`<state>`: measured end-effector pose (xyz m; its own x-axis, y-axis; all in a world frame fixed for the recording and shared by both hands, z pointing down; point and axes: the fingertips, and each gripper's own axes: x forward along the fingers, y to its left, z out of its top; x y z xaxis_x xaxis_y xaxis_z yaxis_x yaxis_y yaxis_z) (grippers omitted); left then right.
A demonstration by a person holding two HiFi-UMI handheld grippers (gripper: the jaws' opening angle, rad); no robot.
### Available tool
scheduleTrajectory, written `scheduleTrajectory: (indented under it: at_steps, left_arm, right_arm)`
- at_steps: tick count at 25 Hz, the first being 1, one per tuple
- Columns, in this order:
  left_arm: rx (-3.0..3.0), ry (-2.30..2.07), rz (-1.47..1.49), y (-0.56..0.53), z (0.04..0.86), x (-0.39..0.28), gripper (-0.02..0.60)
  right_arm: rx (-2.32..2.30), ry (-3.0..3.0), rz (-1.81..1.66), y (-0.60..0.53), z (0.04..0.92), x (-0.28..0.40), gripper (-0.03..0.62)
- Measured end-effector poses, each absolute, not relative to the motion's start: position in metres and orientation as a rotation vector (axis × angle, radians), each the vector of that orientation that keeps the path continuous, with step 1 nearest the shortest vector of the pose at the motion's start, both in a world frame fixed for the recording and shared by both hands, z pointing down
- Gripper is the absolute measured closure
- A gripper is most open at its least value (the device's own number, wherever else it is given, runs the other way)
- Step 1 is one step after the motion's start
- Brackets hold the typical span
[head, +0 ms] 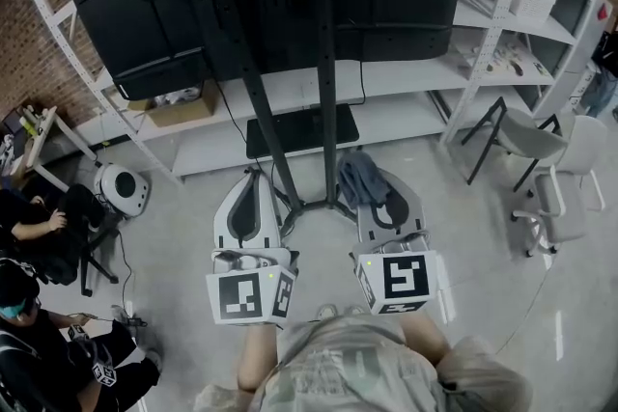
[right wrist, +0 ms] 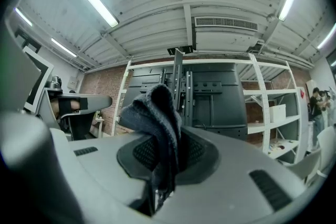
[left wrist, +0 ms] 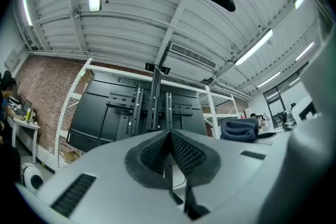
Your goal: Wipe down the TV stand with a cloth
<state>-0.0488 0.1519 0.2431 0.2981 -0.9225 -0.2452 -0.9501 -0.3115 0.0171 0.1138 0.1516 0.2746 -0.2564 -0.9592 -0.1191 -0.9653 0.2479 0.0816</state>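
The TV stand (head: 290, 63) rises ahead of me: black twin poles (head: 323, 111) carrying a large black TV seen from behind, with a black shelf (head: 301, 130) low down. My right gripper (head: 379, 193) is shut on a dark grey cloth (head: 359, 177), which bunches up out of its jaws (right wrist: 155, 113). It hovers just right of the stand's base. My left gripper (head: 249, 198) is shut with nothing in it, its pads pressed together (left wrist: 169, 152), just left of the poles. Both gripper views look up at the TV's back (right wrist: 210, 97).
White metal shelving (head: 502, 24) runs behind the stand, with a cardboard box (head: 183, 106) on a low shelf. Grey chairs (head: 555, 178) stand at right. A white round device (head: 121, 188) sits on the floor at left, near two seated people (head: 43, 236).
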Motion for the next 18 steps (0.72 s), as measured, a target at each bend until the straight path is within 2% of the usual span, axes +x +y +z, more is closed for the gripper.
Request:
scheduleTrajectory:
  at_steps: [18]
  left_arm:
    - [-2.523, 1.739, 0.283, 0.095, 0.275, -0.095, 0.567]
  right_arm:
    - [-1.984, 2.428, 0.196, 0.124, 0.29, 0.087, 0.537]
